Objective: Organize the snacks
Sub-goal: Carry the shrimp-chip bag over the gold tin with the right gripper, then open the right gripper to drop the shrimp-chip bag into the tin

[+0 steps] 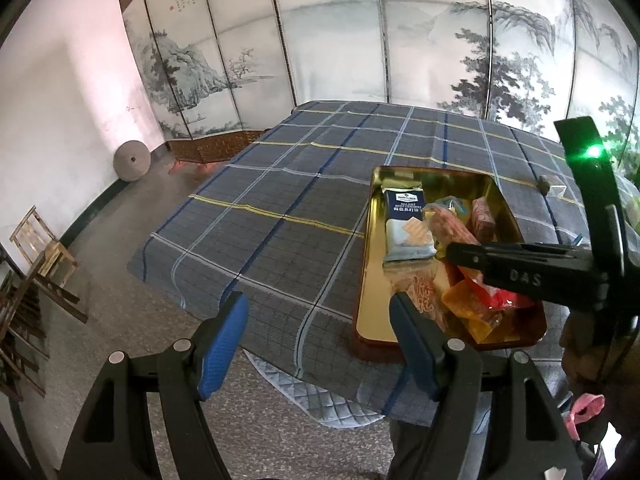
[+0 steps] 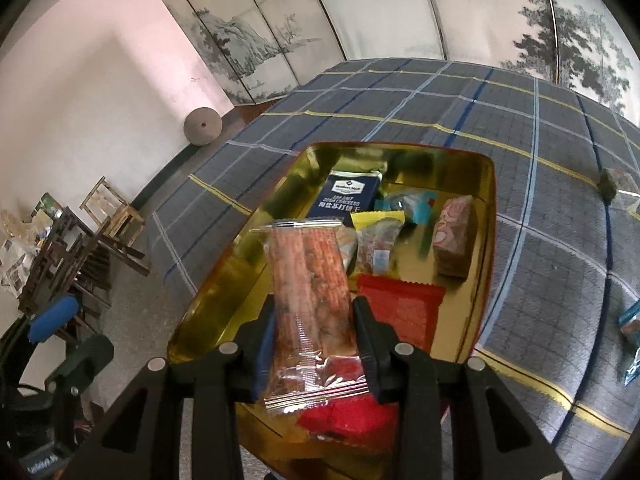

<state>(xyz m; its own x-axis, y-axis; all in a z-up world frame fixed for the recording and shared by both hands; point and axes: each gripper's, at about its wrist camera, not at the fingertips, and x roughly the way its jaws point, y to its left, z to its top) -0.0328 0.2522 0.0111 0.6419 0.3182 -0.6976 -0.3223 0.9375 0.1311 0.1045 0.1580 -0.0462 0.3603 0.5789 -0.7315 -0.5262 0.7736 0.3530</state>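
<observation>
Clamped in the right gripper (image 2: 314, 322): a clear wrapper of reddish-brown biscuits (image 2: 310, 280), held upright between the two fingers, its crimped bottom seal hanging below them, poised over the near end of the gold tin (image 2: 208, 308). Under it in the tin, a red packet (image 2: 400, 308) lying flat. Farther in, a dark blue cracker pack (image 2: 346, 196) at the far end, a small yellow-edged packet (image 2: 376, 240) just in front of it, a teal wrapper (image 2: 416, 204) beside that, and a pink-and-brown block (image 2: 454, 236) standing near the right wall. Tin resting on the blue plaid tablecloth (image 2: 400, 96), close to the near table edge. On the cloth to the right, well apart from the tin, a small dark snack in clear wrap (image 2: 614, 184) and a blue-edged packet (image 2: 632, 324) at the frame border. Left gripper (image 1: 320, 344) spread wide, nothing between its blue fingers (image 1: 224, 340), hovering off the near-left edge of the table, with the tin (image 1: 368, 272) just to its right. Same view: the right gripper (image 1: 460, 252) reaching in from the right over the tin, orange and red packets (image 1: 476, 308) beneath it, the blue cracker pack (image 1: 404, 224) lying toward the far end. Behind the table, a painted folding screen (image 1: 360, 40); by the wall on the floor, a round grey stone (image 1: 131, 161) and a wooden chair (image 1: 44, 248).
</observation>
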